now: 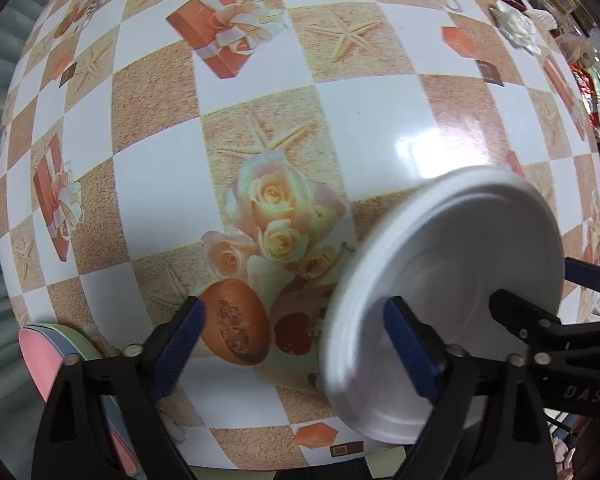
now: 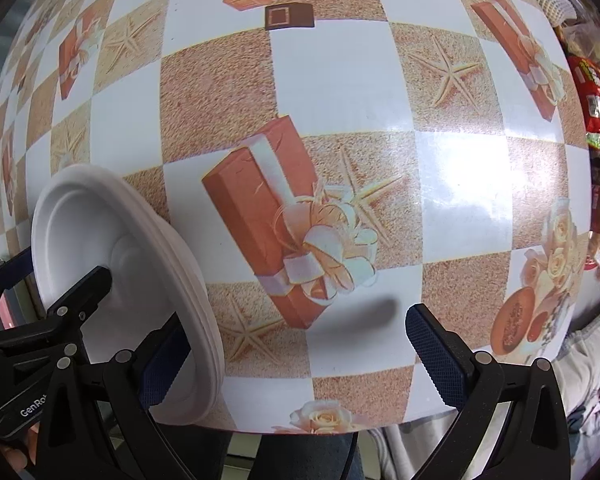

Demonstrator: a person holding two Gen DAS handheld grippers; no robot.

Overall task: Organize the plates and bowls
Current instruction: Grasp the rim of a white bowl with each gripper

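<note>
A stack of white plates point(image 1: 452, 280) lies near the table's front edge, between my two grippers; it also shows in the right wrist view point(image 2: 112, 248). My left gripper point(image 1: 296, 344) is open, its right finger point(image 1: 410, 350) over the stack and its left finger point(image 1: 176, 344) over the cloth. My right gripper point(image 2: 296, 356) is open, its left finger point(image 2: 162, 364) beside the stack's right rim. A stack of pink, blue and green plates point(image 1: 56, 352) lies at the front left, partly hidden behind my left gripper.
The table point(image 1: 340, 132) wears a chequered cloth point(image 2: 340, 80) printed with gift boxes, starfish and roses. Packets and clutter point(image 2: 596, 92) line the right side. A white crumpled item point(image 1: 516, 28) lies at the far right. The table's front edge point(image 2: 340, 426) is close below.
</note>
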